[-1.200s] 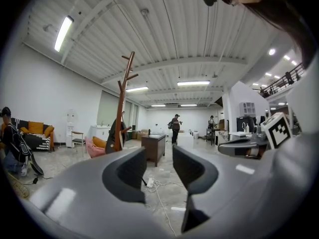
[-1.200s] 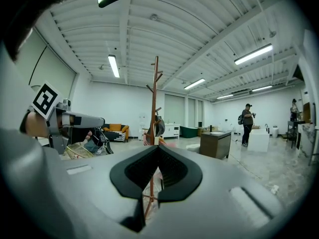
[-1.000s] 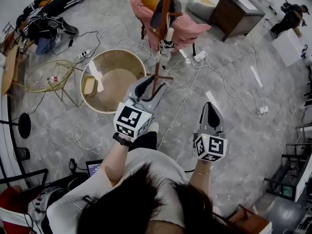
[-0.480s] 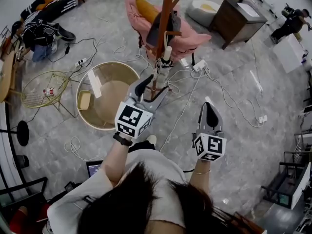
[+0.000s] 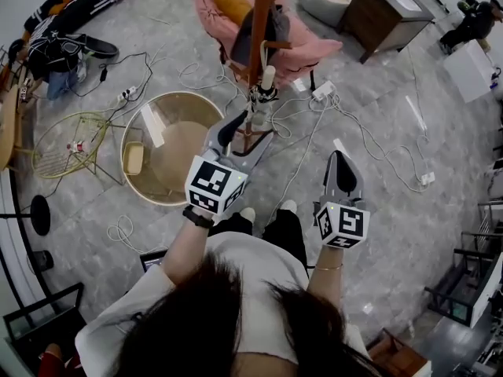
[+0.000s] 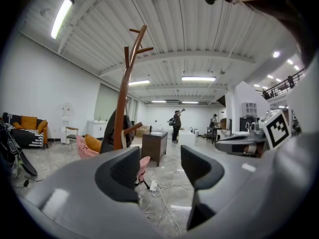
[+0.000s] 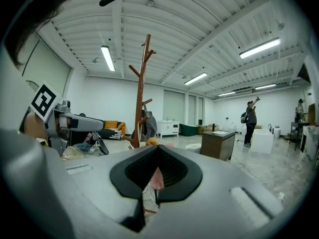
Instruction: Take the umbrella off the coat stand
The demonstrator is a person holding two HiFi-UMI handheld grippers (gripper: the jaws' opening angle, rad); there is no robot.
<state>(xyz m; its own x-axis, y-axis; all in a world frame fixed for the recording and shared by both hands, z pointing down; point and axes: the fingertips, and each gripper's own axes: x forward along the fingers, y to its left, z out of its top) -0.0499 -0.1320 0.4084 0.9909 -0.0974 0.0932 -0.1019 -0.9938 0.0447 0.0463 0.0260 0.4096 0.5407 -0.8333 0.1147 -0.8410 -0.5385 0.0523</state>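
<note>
The brown wooden coat stand (image 5: pixel 259 22) rises ahead of me. From one of its pegs hangs a small folded umbrella (image 5: pixel 263 89) with a cream handle, and a dark grey garment (image 5: pixel 250 34) hangs higher up. My left gripper (image 5: pixel 247 132) is just short of the stand, below the umbrella; its jaws are opening with nothing between them. In the left gripper view the stand (image 6: pixel 122 98) is left of the gripper (image 6: pixel 159 168). My right gripper (image 5: pixel 342 167) is shut and empty, off to the right. Its own view shows the stand (image 7: pixel 139 93) beyond the gripper (image 7: pixel 157 171).
A round wooden tub-like table (image 5: pixel 169 144) and a wire basket chair (image 5: pixel 71 132) stand to the left. A pink armchair (image 5: pixel 302 49) is behind the stand, with a dark cabinet (image 5: pixel 385 10) beyond it. Cables (image 5: pixel 369 144) trail over the floor. A person (image 5: pixel 471 18) stands far right.
Both grippers have moved forward toward the coat stand. The left jaws have spread wider. The right gripper has stayed shut.
</note>
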